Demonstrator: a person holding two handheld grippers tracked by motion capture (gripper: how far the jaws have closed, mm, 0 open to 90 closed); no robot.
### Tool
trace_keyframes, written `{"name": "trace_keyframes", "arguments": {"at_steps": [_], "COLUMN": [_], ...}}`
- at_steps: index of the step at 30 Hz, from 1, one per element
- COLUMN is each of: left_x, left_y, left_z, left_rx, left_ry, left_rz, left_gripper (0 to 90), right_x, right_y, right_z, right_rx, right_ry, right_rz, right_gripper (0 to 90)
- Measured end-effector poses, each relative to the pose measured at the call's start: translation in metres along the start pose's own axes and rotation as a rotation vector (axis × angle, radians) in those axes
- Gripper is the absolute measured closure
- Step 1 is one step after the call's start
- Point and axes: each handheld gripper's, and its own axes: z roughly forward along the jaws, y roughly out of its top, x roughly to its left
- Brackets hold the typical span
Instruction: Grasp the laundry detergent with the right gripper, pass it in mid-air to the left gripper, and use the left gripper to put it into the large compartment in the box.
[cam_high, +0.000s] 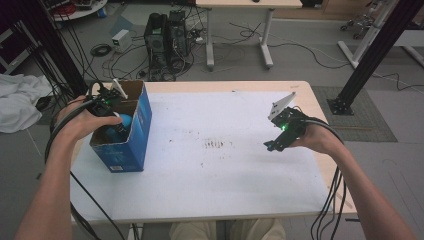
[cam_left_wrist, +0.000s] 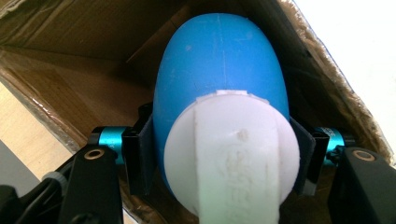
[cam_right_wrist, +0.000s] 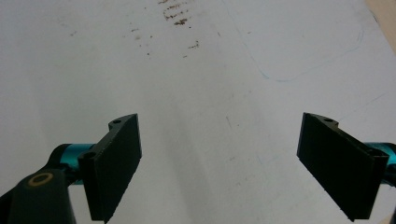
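A blue egg-shaped object (cam_left_wrist: 219, 60) with a round white end piece (cam_left_wrist: 233, 158) sits between the jaws of my left gripper (cam_left_wrist: 224, 161), whose pads press on its two sides. It hangs inside an open cardboard box (cam_left_wrist: 70, 70). From the high view, that box (cam_high: 135, 145) is blue outside and stands at the table's left edge, with the left gripper (cam_high: 116, 125) reaching down into its top and the blue object (cam_high: 125, 120) just visible. My right gripper (cam_high: 272, 146) hovers over the table's right side, its jaws (cam_right_wrist: 219, 163) wide apart with nothing between them.
A white sheet (cam_high: 210, 170) with dark smudges (cam_high: 217, 144) covers the wooden table (cam_high: 310, 100). Beyond the far edge stand computer towers (cam_high: 165, 40), loose cables and another table's legs. A black frame post (cam_high: 370, 55) rises at the right.
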Motion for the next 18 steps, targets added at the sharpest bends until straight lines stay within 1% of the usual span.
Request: {"name": "trace_keyframes", "arguments": {"at_steps": [1, 2, 6, 11, 13, 14, 15, 16, 18], "left_x": [0.0001, 0.0003, -0.0004, -0.001, -0.0015, 0.0008, -0.0001, -0.0017, -0.0015], "left_y": [-0.0014, -0.002, -0.0003, 0.0007, 0.0005, -0.0017, -0.0011, 0.0017, 0.0016], "left_z": [0.0052, 0.0055, 0.0053, 0.0053, 0.0056, 0.0055, 0.0051, 0.0053, 0.0054], "left_rx": [0.003, -0.004, 0.005, 0.014, 0.008, -0.005, 0.005, 0.02, 0.018], "left_ry": [0.0, -0.002, 0.006, 0.005, 0.004, -0.002, 0.003, 0.005, 0.007], "left_rz": [0.012, 0.007, 0.008, 0.006, 0.001, 0.002, 0.01, 0.01, 0.009], "left_gripper": [37.8, 37.8, 37.7, 37.7, 37.6, 37.6, 37.5, 37.5, 37.4], "right_x": [0.0013, 0.0014, 0.0017, 0.002, 0.002, 0.002, 0.0012, 0.0013, 0.0044], "right_y": [0.0, 0.0, 0.0001, -0.0002, 0.0, -0.0002, -0.0002, 0.0001, 0.0008], "right_z": [0.0045, 0.0045, 0.0042, 0.0034, 0.0036, 0.0035, 0.0034, 0.0046, 0.0059], "right_rx": [0.005, 0.005, 0.006, 0.002, 0.006, 0.002, 0.004, 0.004, 0.006], "right_ry": [0.005, 0.006, 0.005, 0.004, 0.004, 0.005, 0.004, 0.007, 0.01], "right_rz": [0.007, 0.006, 0.003, 0.003, 0.004, 0.003, 0.004, 0.002, 0.001], "right_gripper": [13.1, 13.1, 13.1, 13.1, 13.1, 13.1, 13.1, 13.1, 13.1]}}
